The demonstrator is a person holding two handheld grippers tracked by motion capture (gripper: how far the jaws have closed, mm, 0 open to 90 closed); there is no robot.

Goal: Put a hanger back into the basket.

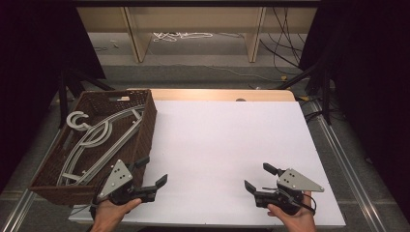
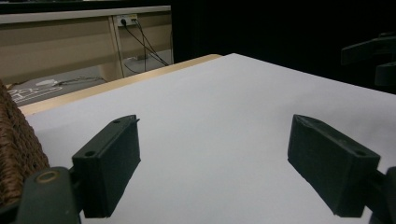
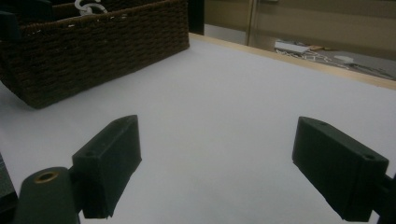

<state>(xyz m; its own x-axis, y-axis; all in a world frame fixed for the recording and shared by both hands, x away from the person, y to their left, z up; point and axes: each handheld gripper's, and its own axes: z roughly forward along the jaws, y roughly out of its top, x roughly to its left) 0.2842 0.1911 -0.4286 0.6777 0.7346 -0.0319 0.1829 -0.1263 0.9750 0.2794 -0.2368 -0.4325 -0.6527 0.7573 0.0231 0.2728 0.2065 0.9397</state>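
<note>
A dark brown wicker basket (image 1: 147, 121) stands at the table's left, holding several grey plastic hangers (image 1: 99, 135). My left gripper (image 1: 152, 171) sits low at the front left, just beside the basket's near right corner, jaws wide open with nothing between them. In the left gripper view the left gripper (image 2: 215, 163) has bare white table between its black jaws, and the basket (image 2: 16, 144) wall is at the left edge. My right gripper (image 1: 257, 178) rests at the front right, open and empty. From the right gripper view, the right gripper (image 3: 217, 163) looks toward the basket (image 3: 93, 51).
A white sheet (image 1: 227, 140) covers the table, with a wooden strip (image 1: 217, 94) along its far edge. Beyond the table are wooden furniture legs and loose cables (image 1: 181, 35) on the floor. Black tripod legs (image 1: 316, 82) stand at the far right.
</note>
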